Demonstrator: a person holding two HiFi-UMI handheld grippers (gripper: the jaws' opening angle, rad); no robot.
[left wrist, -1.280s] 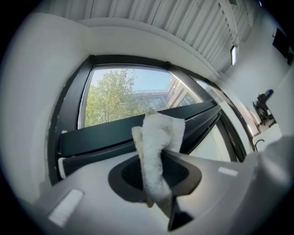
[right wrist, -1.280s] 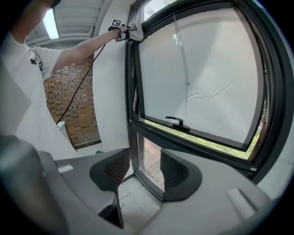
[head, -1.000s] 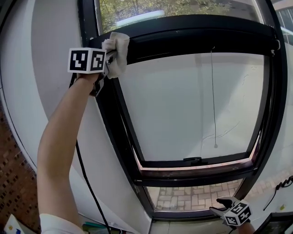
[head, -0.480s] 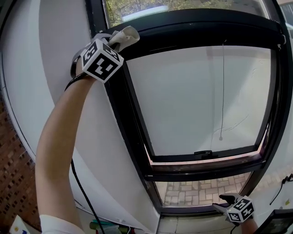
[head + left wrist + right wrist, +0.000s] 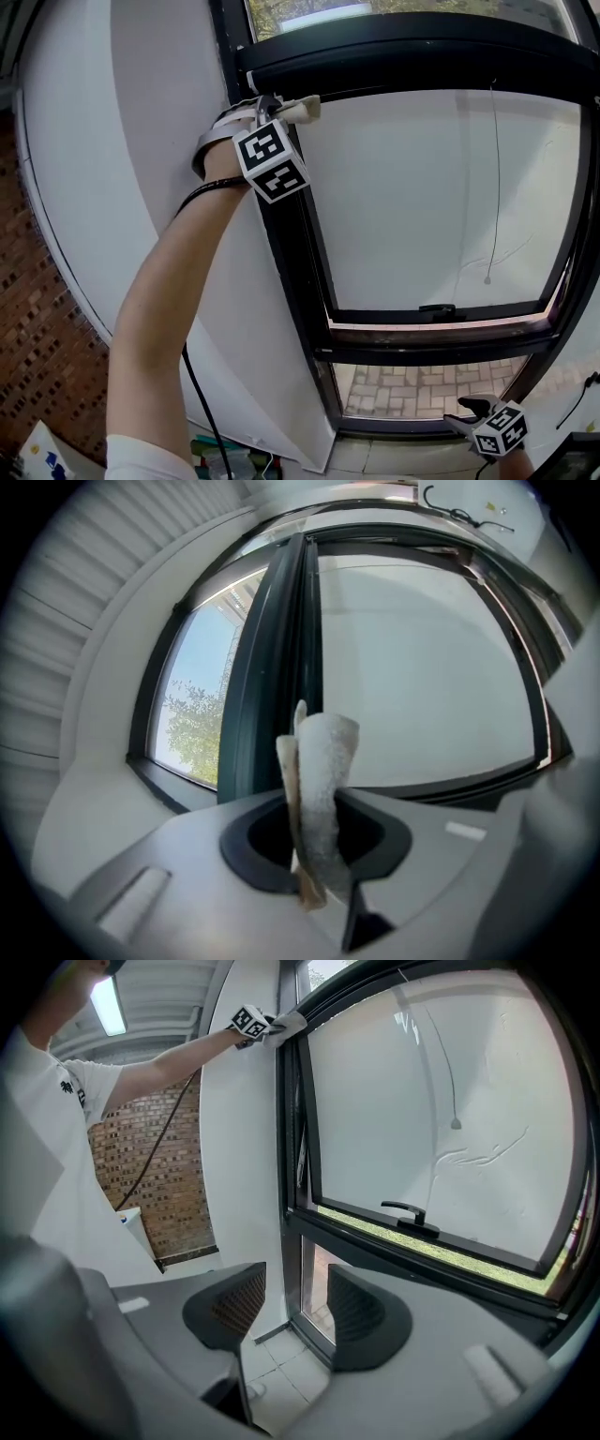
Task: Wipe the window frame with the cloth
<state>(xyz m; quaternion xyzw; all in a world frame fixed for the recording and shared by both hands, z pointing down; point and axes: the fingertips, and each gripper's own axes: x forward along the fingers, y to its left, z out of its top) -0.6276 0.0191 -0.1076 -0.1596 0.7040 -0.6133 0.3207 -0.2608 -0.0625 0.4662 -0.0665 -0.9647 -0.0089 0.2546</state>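
Two grippers in view. L gripper point(image 5: 281, 108) is raised to the upper-left corner of the black window frame point(image 5: 286, 253), its fingers clenched on the cloth point(image 5: 302, 110). In the L gripper view the cloth point(image 5: 323, 789) is a rolled, off-white strip standing up btwn the fingers, w/ a dark frame bar right behind it. Cloth tip sits where the frame's vertical bar meets the top bar. R gripper point(image 5: 476, 414) hangs low, near the frame's bottom-right corner, fingers point(image 5: 230, 1312) spread apart w/ nothing btwn them, only floor tiles point(image 5: 281, 1372) beyond. Window handle point(image 5: 438, 307) sits on the sash's bottom rail. Thin pull cord point(image 5: 494, 187) hangs across the white pane. Black cable point(image 5: 200, 403) trails below the L arm point(image 5: 159, 319).
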